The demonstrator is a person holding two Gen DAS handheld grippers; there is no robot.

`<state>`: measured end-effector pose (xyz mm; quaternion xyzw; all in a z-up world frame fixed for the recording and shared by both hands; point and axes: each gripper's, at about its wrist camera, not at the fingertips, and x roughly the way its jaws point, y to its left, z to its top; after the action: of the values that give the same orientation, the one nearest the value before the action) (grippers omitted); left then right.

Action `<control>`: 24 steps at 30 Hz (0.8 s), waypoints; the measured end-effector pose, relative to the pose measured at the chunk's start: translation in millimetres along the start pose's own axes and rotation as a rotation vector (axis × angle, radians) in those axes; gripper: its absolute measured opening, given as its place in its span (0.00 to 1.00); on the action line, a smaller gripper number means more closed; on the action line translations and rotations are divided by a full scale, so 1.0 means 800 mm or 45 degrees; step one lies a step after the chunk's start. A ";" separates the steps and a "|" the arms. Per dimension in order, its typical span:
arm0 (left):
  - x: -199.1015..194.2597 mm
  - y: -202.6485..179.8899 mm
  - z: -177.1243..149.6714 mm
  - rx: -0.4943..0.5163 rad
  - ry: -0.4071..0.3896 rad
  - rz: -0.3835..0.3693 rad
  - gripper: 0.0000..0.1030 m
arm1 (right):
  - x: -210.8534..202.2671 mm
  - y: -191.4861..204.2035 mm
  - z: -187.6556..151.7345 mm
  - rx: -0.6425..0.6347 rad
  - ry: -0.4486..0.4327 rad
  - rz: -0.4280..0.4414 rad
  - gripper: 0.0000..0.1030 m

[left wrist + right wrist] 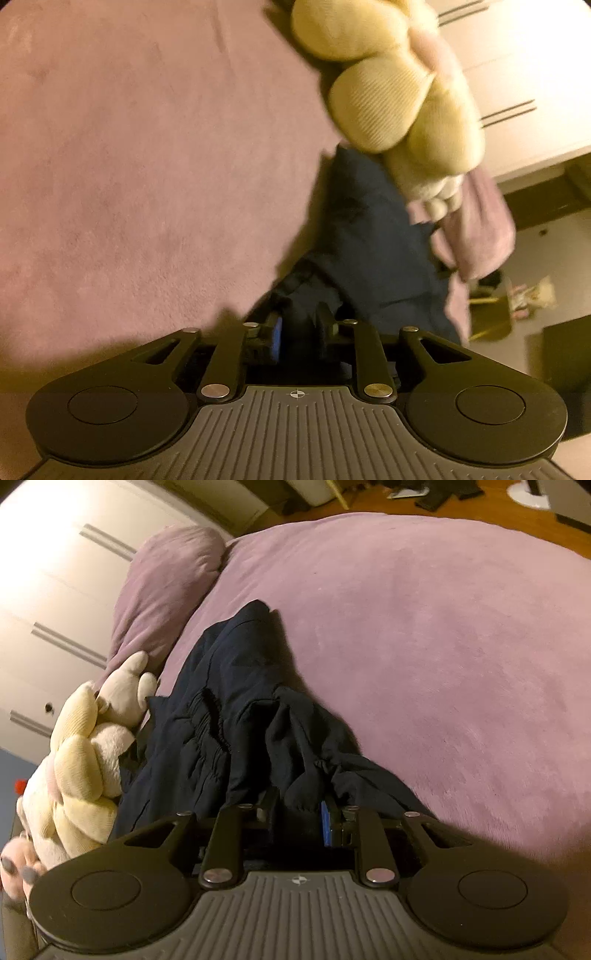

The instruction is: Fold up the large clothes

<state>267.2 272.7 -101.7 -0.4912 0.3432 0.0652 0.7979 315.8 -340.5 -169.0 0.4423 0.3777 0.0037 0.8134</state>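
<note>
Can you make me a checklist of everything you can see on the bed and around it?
Surface: purple blanket covering the bed.
Job's things: dark blue garment, bunched up.
Clutter: cream plush toy beside the garment; purple pillow.
Grippers: left gripper and right gripper each closed on a fold of the garment.
Cables: nothing seen.
Surroundings: white wardrobe, wooden floor with scattered things.

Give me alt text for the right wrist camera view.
The right gripper is clamped on a bunched dark navy garment lying on a purple bed cover. A cream plush toy sits beside the garment on the left, below a purple pillow.
</note>
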 end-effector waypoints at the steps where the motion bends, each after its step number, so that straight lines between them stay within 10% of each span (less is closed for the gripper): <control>1: -0.009 -0.003 0.002 0.021 -0.033 -0.021 0.32 | -0.006 0.001 0.002 -0.021 0.004 0.015 0.21; 6: -0.071 -0.023 0.007 0.320 -0.297 -0.002 0.60 | -0.087 0.016 0.002 -0.226 -0.288 0.205 0.52; 11: -0.043 -0.026 -0.014 0.565 -0.131 0.024 0.77 | -0.098 0.045 -0.018 -0.679 -0.307 0.045 0.56; 19: 0.023 -0.037 -0.033 0.699 0.040 0.078 0.73 | -0.025 0.058 -0.023 -0.841 -0.164 -0.136 0.54; 24: 0.016 -0.038 -0.037 0.699 0.020 0.094 0.37 | -0.017 0.065 -0.030 -0.894 -0.166 -0.126 0.13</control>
<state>275.8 230.1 -95.2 -0.2443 0.3718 -0.0049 0.8956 308.3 -296.1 -131.2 0.1163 0.3216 0.0655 0.9374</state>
